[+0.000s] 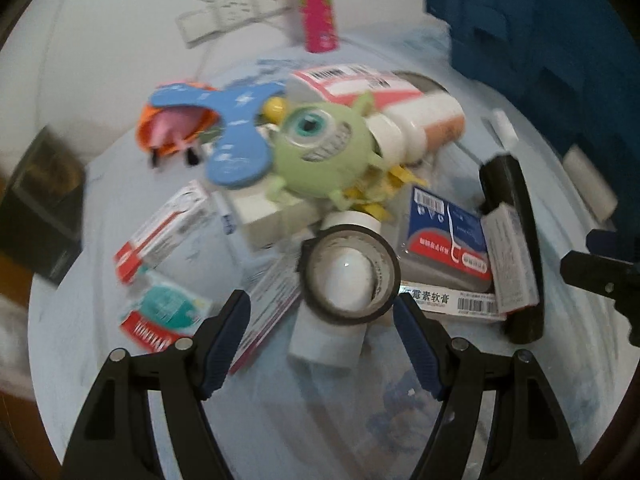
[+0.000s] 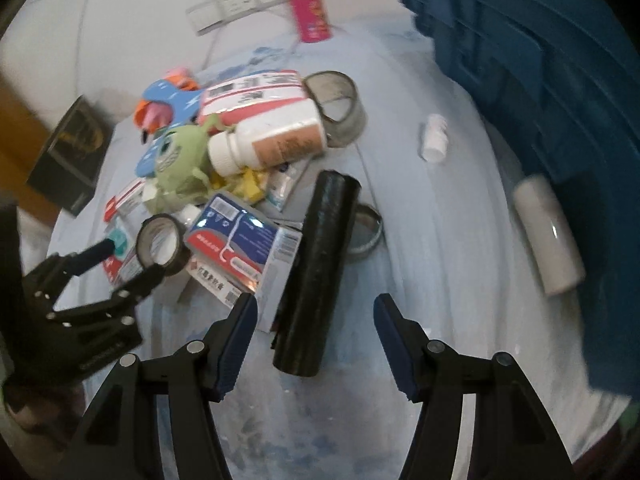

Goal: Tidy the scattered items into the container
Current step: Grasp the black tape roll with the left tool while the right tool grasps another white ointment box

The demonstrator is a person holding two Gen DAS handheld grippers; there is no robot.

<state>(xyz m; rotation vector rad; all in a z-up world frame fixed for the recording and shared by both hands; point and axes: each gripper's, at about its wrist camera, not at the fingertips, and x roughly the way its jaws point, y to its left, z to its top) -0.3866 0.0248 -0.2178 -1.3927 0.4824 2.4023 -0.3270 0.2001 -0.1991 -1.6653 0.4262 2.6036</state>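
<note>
A heap of small items lies on a pale blue cloth (image 1: 120,200). My left gripper (image 1: 322,312) is open, its jaws wide on either side of a dark tape roll (image 1: 350,274) that rests over a white bottle (image 1: 332,344); it also shows in the right wrist view (image 2: 120,268). My right gripper (image 2: 316,314) is open and empty, just before the near end of a black cylinder (image 2: 316,272). A green one-eyed plush (image 1: 324,148), a white pill bottle (image 2: 268,140) and a blue floss box (image 2: 236,236) lie in the heap. The blue crate (image 2: 540,80) stands at the right.
A pink tube (image 2: 306,0) and a white power strip (image 2: 236,4) lie at the back. A black box (image 2: 70,156) sits at the cloth's left edge. A white roll (image 2: 548,236) and a small white bottle (image 2: 434,138) lie near the crate. A second tape roll (image 2: 338,104) lies behind the pill bottle.
</note>
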